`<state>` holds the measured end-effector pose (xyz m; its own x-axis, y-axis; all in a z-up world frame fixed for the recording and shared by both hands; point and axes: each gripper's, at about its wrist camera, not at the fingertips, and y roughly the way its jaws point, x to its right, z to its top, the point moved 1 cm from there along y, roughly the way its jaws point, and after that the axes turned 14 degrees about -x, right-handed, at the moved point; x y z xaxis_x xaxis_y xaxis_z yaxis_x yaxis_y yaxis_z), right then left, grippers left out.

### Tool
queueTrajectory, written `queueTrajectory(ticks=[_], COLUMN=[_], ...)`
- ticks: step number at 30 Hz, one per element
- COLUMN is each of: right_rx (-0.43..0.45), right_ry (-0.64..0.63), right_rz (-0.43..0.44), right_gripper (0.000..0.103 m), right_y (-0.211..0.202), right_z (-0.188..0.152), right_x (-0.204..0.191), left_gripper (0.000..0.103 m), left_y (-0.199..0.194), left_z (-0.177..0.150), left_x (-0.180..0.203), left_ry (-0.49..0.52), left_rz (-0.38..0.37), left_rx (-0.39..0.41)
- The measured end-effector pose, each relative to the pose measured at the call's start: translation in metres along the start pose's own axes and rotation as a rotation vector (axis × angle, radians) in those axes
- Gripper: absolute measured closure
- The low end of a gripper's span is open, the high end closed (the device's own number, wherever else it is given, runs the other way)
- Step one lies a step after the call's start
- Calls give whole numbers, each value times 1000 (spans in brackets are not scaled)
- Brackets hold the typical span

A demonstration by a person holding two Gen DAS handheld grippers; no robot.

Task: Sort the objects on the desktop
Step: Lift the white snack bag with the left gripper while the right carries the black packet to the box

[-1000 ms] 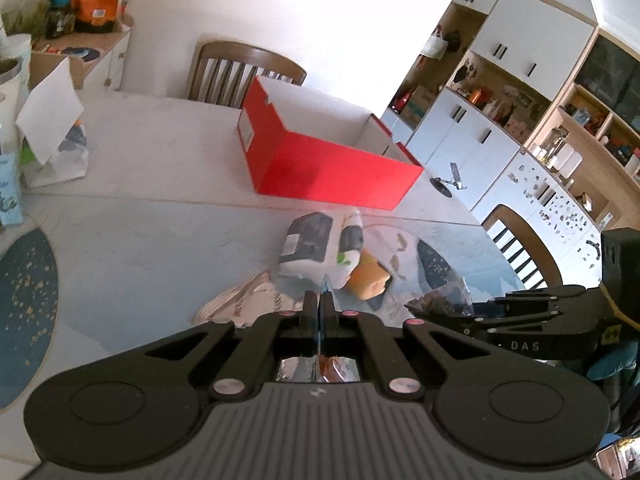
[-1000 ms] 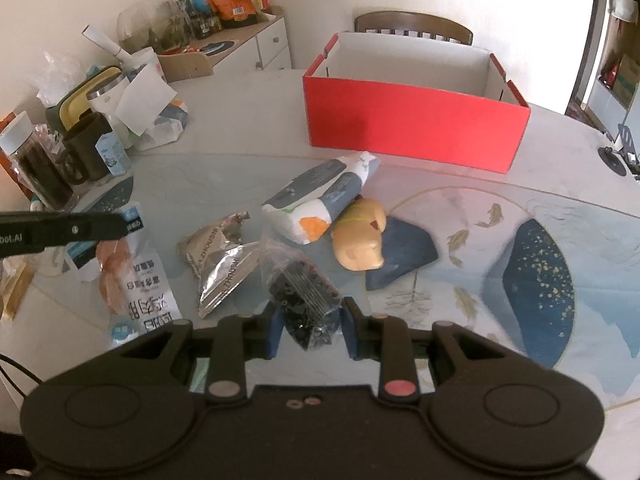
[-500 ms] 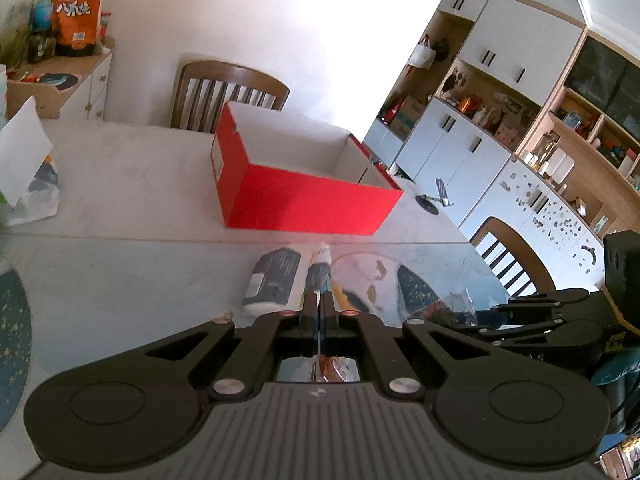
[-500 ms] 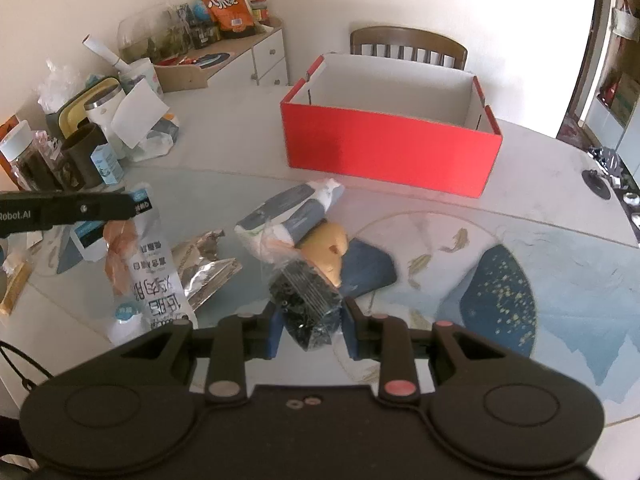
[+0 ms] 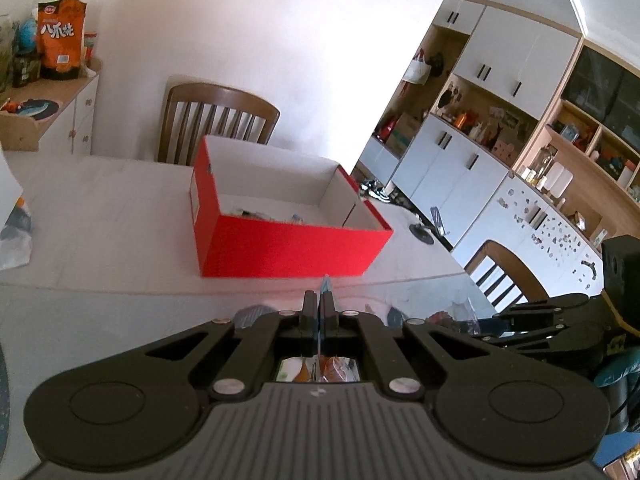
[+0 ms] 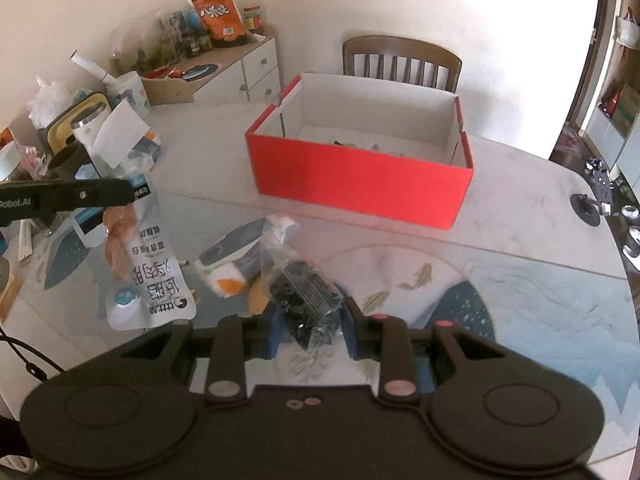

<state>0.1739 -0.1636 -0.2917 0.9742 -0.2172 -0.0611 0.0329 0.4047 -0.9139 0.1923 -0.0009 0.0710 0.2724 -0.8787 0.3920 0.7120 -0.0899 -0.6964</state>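
The red box (image 6: pixel 360 176) stands open at the far side of the table (image 6: pixel 540 240), just in front of a wooden chair (image 6: pixel 400 60), and a few small things already lie on its floor, though they are too small to name, so the sorting looks partly done. 2 more items are on their way. The left gripper (image 5: pixel 319 304) is clamped fully together on the top edge of a white snack pouch (image 6: pixel 148 276), which hangs in the air to the left of the box and short of it. The right gripper (image 6: pixel 310 320) is closed on a clear bag of dark bits (image 6: pixel 304 292), held above the table on the near side of the box. Neither load is over the box yet. Still left on the table, near the box's front wall, are a blue and white packet (image 6: pixel 236 256) and something orange (image 6: pixel 256 300) half hidden behind the clear bag. By my reckoning, several trips remain after these 2.
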Motion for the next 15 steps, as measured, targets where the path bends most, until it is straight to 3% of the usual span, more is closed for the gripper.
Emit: queueTrajectory(ticks=[15], right_rx=[12], right_ry=[-27], right_rz=[35], right_gripper=[73], right_y=[2], right_z=[48], right_x=[44], left_gripper=[103], left_y=[31], left_z=[53], left_x=[14], left_ry=[-16], left_rz=[27], left_rx=[48])
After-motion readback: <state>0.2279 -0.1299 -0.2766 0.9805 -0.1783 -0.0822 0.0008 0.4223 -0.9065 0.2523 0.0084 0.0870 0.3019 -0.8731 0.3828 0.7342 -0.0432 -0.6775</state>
